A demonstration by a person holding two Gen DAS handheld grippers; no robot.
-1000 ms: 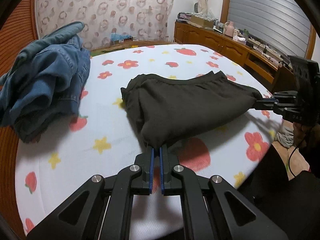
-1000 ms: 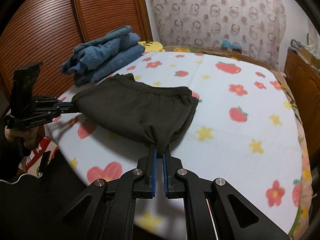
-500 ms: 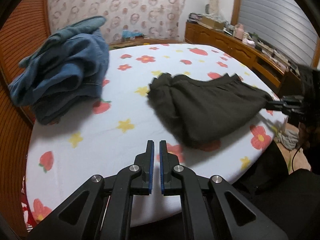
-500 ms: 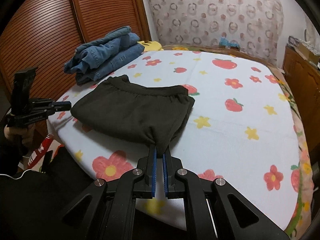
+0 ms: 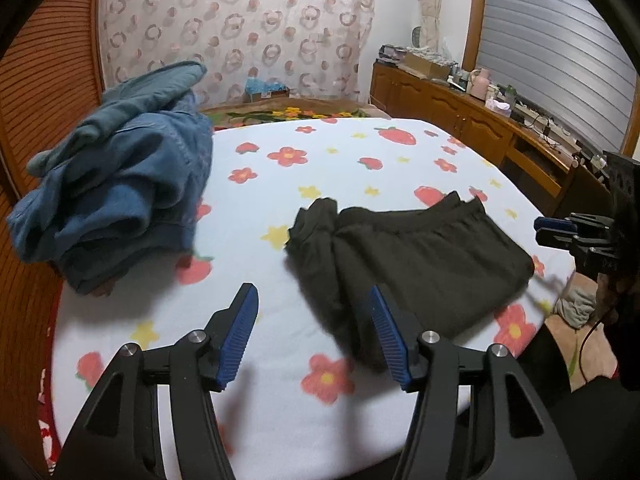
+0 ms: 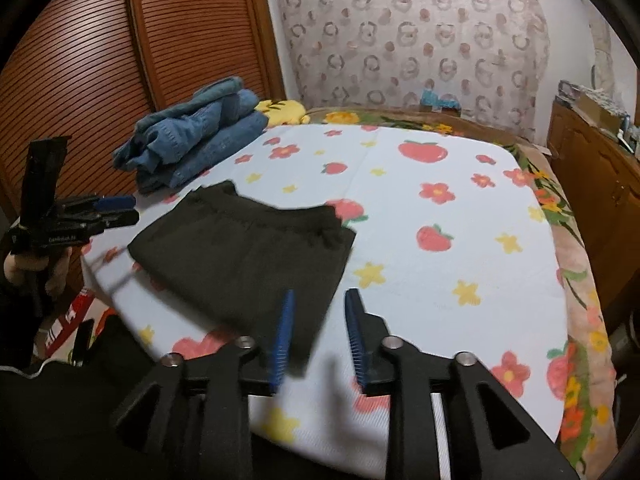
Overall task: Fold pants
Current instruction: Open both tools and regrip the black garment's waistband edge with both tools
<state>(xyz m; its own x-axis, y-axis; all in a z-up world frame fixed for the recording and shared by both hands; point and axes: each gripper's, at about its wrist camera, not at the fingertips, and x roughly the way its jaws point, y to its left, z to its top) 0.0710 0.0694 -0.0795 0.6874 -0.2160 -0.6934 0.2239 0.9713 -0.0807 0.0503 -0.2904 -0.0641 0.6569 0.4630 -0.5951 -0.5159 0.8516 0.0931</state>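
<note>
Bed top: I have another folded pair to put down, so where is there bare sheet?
The widest free patch is the floral sheet right of the dark folded pants, running to the far edge. A narrower strip lies between those pants and the denim pile. The near edge is crowded by both grippers.

The folded pants [image 5: 416, 256] are laid flat on the bed [image 5: 360, 168], near its front edge. A pile of jeans [image 5: 120, 200] is set well apart to their left, by the louvred door [image 6: 80, 60]. A curtain [image 5: 240, 32] is hung behind the bed. A cabinet [image 5: 460, 120] is placed along the right, with what may be small clutter on it.
</note>
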